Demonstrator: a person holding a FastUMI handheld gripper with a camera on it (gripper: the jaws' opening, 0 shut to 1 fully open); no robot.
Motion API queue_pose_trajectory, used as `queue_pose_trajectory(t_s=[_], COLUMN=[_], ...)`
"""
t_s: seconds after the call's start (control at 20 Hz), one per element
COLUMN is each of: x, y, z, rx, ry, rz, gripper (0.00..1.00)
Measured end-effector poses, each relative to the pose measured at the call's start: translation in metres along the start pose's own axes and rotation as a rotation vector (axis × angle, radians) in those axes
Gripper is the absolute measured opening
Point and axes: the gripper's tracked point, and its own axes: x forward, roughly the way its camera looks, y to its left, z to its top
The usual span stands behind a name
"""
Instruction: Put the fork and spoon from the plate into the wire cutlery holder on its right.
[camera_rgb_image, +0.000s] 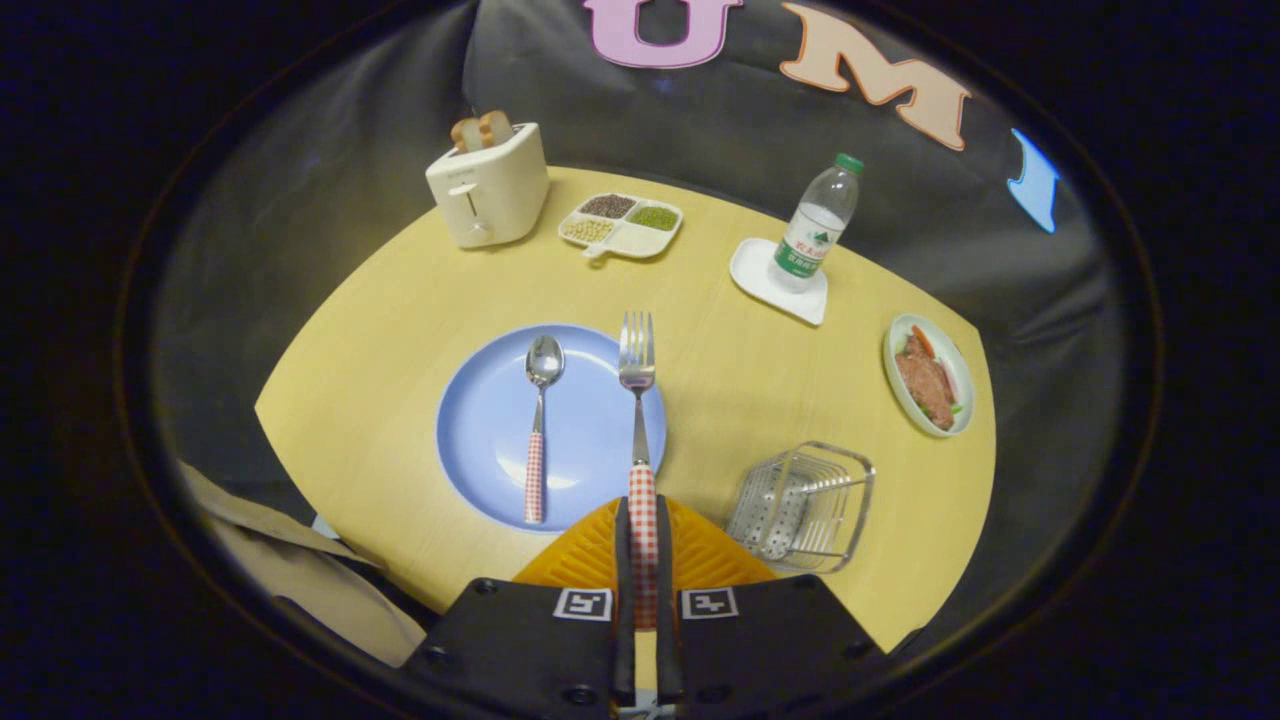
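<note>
My gripper (643, 520) is shut on the checked handle of the fork (637, 390), both fingers pressing its sides. The fork points straight ahead, its tines reaching past the far rim of the blue plate (480, 430), and it looks lifted above the plate. The spoon (540, 420), with a matching red-checked handle, lies on the plate to the left of the fork. The wire cutlery holder (805, 505) stands on the yellow table just right of my fingers and appears to hold nothing.
Beyond the plate stand a white toaster (490, 185) with bread, a divided dish of beans (622, 225), and a water bottle (818, 225) on a white coaster. A bowl of food (930, 375) sits far right, beyond the holder. The table edge runs close below my fingers.
</note>
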Motion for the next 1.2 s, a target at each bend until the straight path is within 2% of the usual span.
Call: queue_pose_trajectory(t_s=[0.2, 0.55, 0.85, 1.2], x=[-0.027, -0.058, -0.054, -0.032], y=[-0.042, -0.1, -0.121, -0.127], z=[-0.005, -0.039, -0.063, -0.074], rx=[-0.065, -0.157, -0.204, -0.315], ry=[0.033, 0.169, 0.305, 0.469], rz=[-0.044, -0.057, -0.027, 0.021], gripper=[0.11, 0.11, 0.11, 0.11])
